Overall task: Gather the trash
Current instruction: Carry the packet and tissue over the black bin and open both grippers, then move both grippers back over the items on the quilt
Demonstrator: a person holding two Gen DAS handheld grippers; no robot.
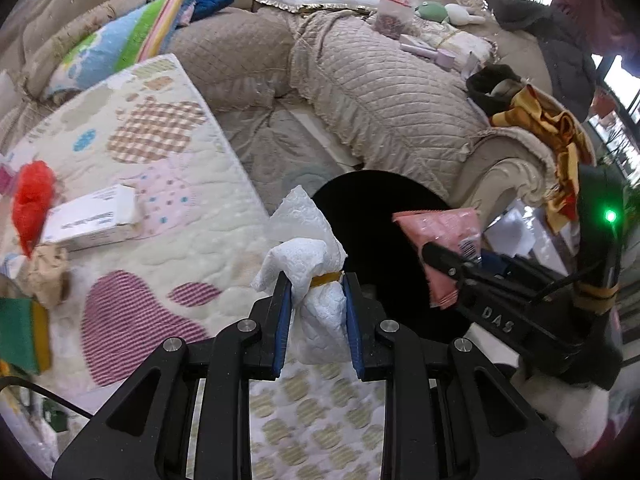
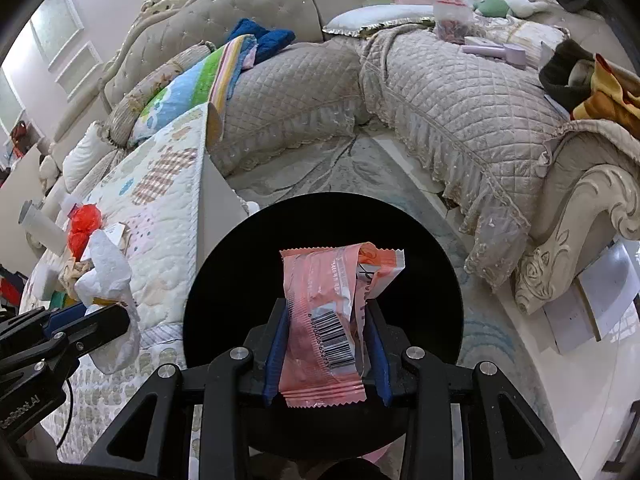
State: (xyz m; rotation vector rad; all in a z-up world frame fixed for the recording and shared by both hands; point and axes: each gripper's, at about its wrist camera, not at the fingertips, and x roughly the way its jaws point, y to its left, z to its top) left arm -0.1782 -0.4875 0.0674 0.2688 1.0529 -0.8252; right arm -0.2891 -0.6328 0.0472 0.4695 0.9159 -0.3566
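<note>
**Both grippers loaded, bin below, table still littered**

The beige quilted sofa (image 2: 460,120) curves across the upper half of both views. A patterned quilted cover (image 1: 168,216) drapes the table at the left of each frame. Low in the centre of the right wrist view gapes the round black bin (image 2: 248,264), its dark mouth directly behind the right gripper's load.

The left gripper (image 1: 316,284) has its blue pads pinched on a crumpled white paper towel (image 1: 308,256), held at the bin's left edge in the left wrist view. The right gripper (image 2: 326,320) is clamped narrowly on a pink snack wrapper (image 2: 320,300), barcode facing the camera, poised over the opening.

I judge the task as midway: two pieces are gathered but not yet released into the bin. Still lying on the cover at the left are a red plastic bag (image 1: 34,200), a small white box (image 1: 92,216) and a crumpled brown paper (image 1: 48,276).
</note>
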